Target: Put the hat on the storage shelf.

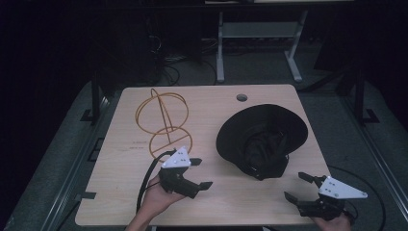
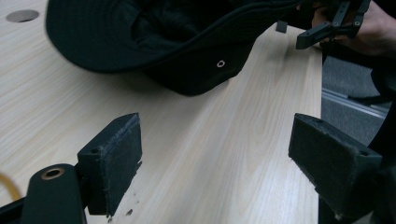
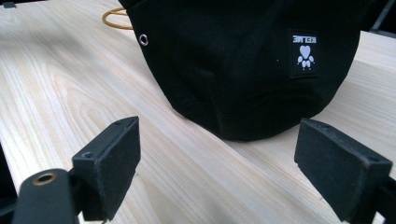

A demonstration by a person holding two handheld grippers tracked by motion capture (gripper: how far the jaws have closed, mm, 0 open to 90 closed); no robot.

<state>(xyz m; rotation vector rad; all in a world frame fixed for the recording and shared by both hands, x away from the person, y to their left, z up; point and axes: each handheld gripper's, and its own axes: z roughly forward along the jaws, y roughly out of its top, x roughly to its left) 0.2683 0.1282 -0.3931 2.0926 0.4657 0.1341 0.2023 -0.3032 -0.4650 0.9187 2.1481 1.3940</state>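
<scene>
Two hand-held grippers – left [image 1: 199, 174] & right [image 1: 297, 186] – are hovering with jaws apart near the black hat [image 1: 262, 137], which is lying mid-surface [image 1: 120, 192]; soft brim may be slipping if pinched shallowly.

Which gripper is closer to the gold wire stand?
Left. The left gripper sits just below the gold wire stand; the right gripper is beyond the black hat.

Black hat [image 3: 243, 70] between wide-apart tool [image 3: 217, 163] jaws
</scene>
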